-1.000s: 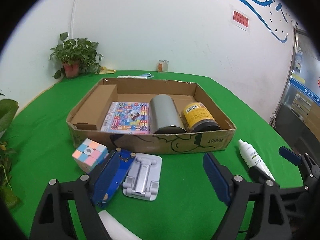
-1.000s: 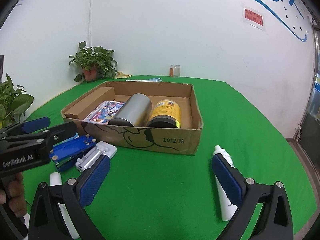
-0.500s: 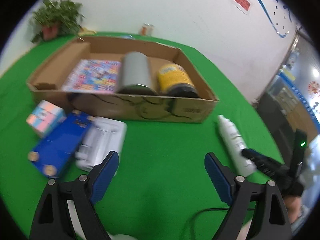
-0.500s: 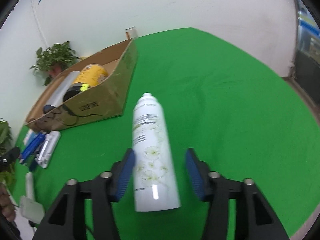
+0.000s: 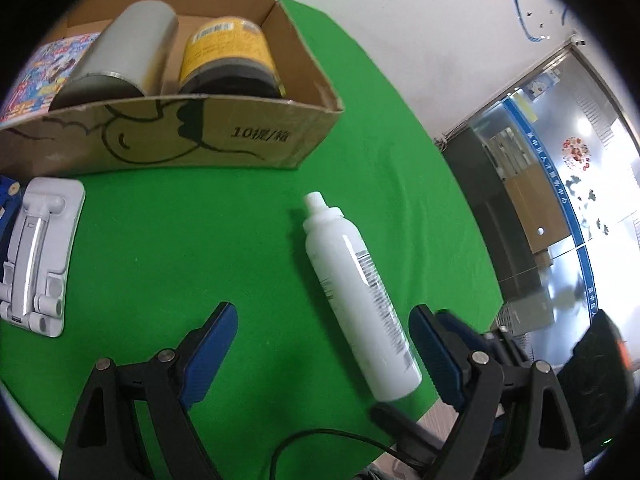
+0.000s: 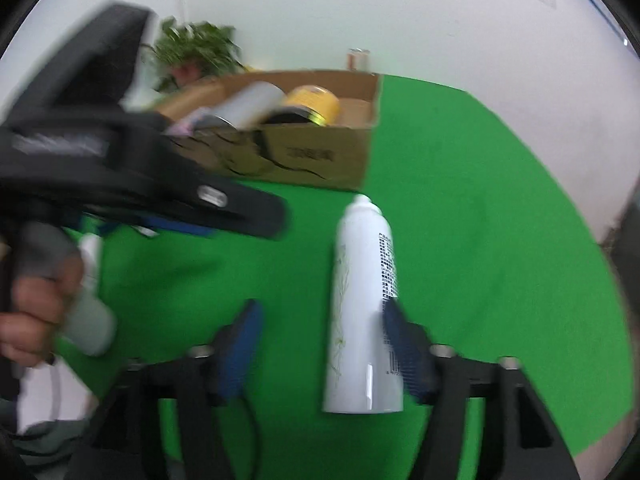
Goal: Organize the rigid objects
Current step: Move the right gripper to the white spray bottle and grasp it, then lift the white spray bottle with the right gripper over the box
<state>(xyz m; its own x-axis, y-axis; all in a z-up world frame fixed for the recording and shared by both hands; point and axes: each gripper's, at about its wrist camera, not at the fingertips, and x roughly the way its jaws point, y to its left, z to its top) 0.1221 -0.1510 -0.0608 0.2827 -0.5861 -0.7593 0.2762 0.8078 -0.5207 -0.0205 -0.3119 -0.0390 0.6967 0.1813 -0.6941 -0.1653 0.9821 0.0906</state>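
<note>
Half a second ago the right gripper (image 6: 320,352) had its blue fingers straddling the white spray bottle (image 6: 362,312) evenly; now the bottle sits off-centre in the lower middle of the right wrist frame, against the right-hand finger (image 6: 404,356) with a wide gap to the left-hand one, so the fingers are spread and hold nothing. The left gripper (image 5: 320,344), which a second ago faced the cardboard box (image 5: 224,136) and the items at lower left, has swung toward the bottle, and its fingers are also spread apart and empty. That suggests the bottle is the next object to go into the box, though no grasp is made yet. The bottle lies on its side on the green surface (image 5: 180,248), just below the box's near right corner, cap pointing toward the box. It is a slim white cylinder with a narrow neck, printed text and a barcode-like strip.
</note>
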